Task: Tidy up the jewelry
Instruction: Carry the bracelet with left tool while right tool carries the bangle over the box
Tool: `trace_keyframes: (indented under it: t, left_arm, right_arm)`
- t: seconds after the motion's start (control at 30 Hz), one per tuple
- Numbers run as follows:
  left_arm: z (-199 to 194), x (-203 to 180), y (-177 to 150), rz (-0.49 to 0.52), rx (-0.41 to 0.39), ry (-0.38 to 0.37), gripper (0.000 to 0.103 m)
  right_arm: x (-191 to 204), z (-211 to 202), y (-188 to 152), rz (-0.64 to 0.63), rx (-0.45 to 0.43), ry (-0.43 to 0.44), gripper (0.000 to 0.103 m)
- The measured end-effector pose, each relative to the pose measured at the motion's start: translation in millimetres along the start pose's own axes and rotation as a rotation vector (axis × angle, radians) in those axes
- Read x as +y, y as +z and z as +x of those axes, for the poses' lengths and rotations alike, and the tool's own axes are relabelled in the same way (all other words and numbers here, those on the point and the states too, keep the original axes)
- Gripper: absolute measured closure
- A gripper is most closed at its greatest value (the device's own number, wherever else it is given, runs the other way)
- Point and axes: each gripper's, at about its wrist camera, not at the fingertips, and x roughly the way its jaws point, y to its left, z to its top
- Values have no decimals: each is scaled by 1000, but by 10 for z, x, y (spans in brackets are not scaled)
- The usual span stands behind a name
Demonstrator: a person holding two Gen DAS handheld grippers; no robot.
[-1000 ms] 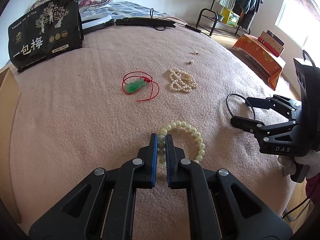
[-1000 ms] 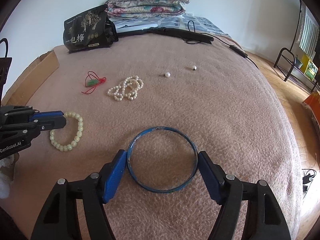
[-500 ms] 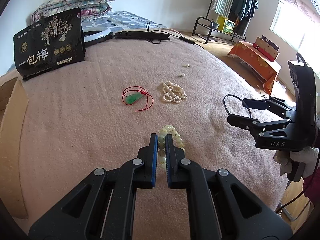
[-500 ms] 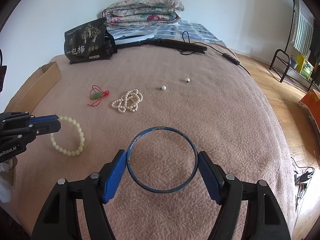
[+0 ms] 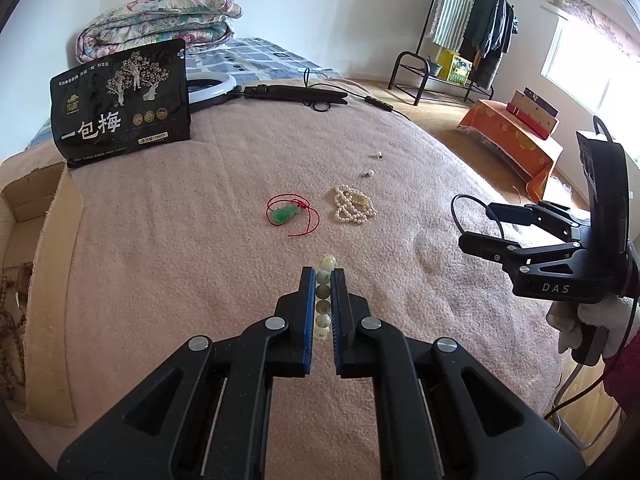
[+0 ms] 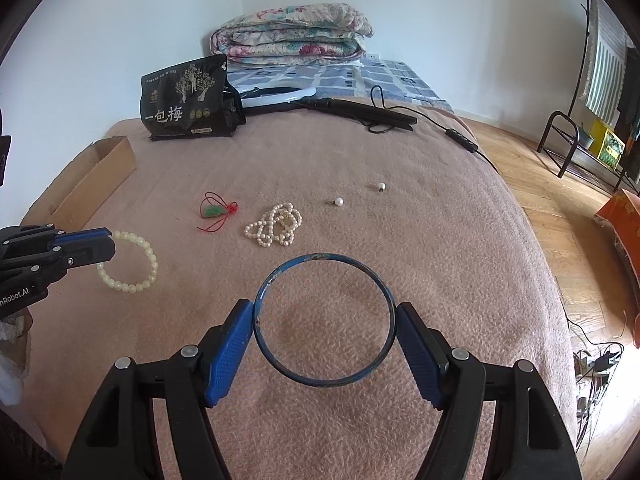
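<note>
Left claw clamped on pale bead bracelet, right claw gripping blue bangle across its width. Both have lifted clear of the bed since a second ago; pickup done, likely next stop the cardboard box at the left edge.

Two hand-held grippers, one bead bracelet, one blue bangle, one pearl strand, one jade pendant, two loose pearls

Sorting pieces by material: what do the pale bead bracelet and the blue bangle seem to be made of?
Pale bead bracelet: round, glossy, milky yellow-green beads, slightly translucent; probably jade-like stone or glass. Blue bangle: thin rigid hoop, blue coating chipped at its top edge; likely painted metal, though plastic can't be ruled out.
</note>
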Motion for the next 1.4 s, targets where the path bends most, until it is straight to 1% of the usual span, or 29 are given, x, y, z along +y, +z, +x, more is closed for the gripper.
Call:
trace_keyframes:
  t: [0.27, 0.6, 0.8, 1.03, 1.4]
  left_arm:
    - [-209, 144, 52, -31, -38, 9, 98]
    - [-533, 477, 72, -80, -90, 46, 98]
    - [-766, 772, 45, -127, -124, 80, 98]
    - [-997, 1145, 9, -182, -152, 119, 98]
    - [-1336, 1570, -138, -225, -183, 182, 98]
  right_arm:
    - [144, -85, 148, -22, -23, 7, 29]
    - [463, -110, 414, -65, -52, 36, 29]
    - [749, -63, 577, -91, -64, 65, 29]
    - [1176, -10, 792, -138, -83, 104, 29]
    - [1791, 46, 1122, -200, -117, 168, 29]
